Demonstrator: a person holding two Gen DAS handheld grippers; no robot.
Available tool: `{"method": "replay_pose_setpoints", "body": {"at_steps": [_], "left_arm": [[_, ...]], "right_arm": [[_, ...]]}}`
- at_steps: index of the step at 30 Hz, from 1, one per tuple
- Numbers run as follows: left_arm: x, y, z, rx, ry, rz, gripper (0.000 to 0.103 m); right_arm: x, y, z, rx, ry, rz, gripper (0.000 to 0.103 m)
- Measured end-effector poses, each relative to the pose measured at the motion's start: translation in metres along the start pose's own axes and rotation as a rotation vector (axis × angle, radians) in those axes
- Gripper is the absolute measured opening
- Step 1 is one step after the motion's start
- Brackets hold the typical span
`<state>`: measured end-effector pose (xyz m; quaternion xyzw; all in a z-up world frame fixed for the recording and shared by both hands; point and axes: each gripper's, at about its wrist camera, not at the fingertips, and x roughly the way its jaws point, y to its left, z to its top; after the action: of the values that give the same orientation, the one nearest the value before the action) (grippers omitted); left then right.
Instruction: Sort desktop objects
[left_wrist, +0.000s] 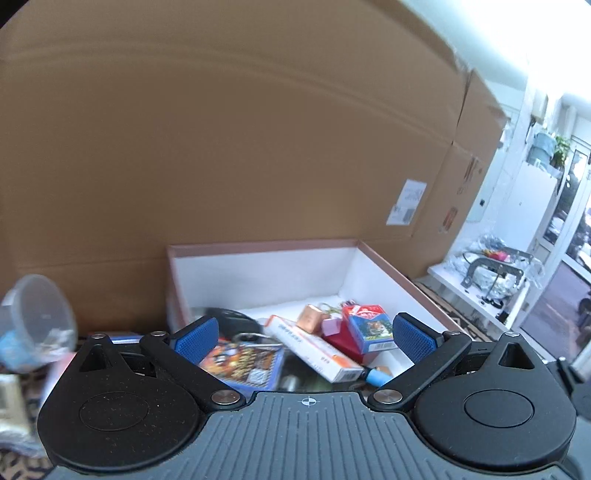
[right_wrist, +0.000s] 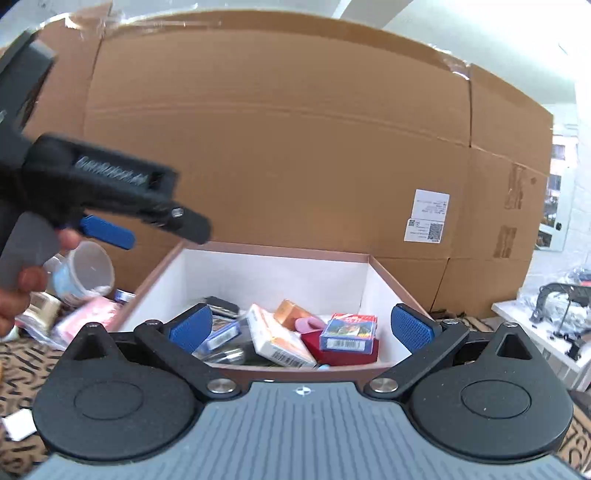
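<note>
White barcode label (right_wrist: 427, 216) on cardboard, print unreadable.

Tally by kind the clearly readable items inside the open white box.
Card packs: 2, tiger pack, orange comic pack
Long white-orange cartons: 1
Red boxes: 1
Copper-coloured packets: 1
Total: 5; darker items behind are too blurred to count.

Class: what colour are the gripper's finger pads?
Blue pads, clearest in the right wrist view.
</note>
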<state>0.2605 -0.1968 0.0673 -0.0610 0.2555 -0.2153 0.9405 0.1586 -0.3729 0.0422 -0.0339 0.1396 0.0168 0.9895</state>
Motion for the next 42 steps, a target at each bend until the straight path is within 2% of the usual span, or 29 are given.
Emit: {"method": "replay_pose_setpoints", "body": {"at_steps": [2, 8, 14, 20, 25, 33, 42], "left_arm": [[-0.022, 0.003, -0.012, 0.007, -0.025, 0.021, 0.103], [-0.07, 0.007, -0.047, 0.031, -0.023, 0.069, 0.103], [-0.097, 0.004, -0.086, 0.025, 0.001, 0.135, 0.103], [-0.113, -0.015, -0.108, 0.078, 0.031, 0.202, 0.103], [-0.12, -0.023, -0.116, 0.069, 0.041, 0.133, 0.103], [-0.116, -0.031, -0.119, 0.066, 0.074, 0.154, 0.103], [-0.113, -0.033, -0.116, 0.07, 0.077, 0.165, 0.103]], "right_arm": [[-0.016, 0.006, -0.003, 0.015, -0.002, 0.01, 0.102], [-0.055, 0.027, -0.014, 0.024, 0.012, 0.008, 0.102], [-0.082, 0.038, -0.029, 0.044, 0.096, -0.05, 0.102], [-0.103, 0.04, -0.04, 0.031, 0.168, -0.077, 0.102], [-0.111, 0.038, -0.038, 0.034, 0.184, -0.075, 0.102], [-0.107, 0.032, -0.037, 0.073, 0.218, -0.089, 0.102], [-0.108, 0.031, -0.03, 0.057, 0.198, -0.101, 0.102]]}}
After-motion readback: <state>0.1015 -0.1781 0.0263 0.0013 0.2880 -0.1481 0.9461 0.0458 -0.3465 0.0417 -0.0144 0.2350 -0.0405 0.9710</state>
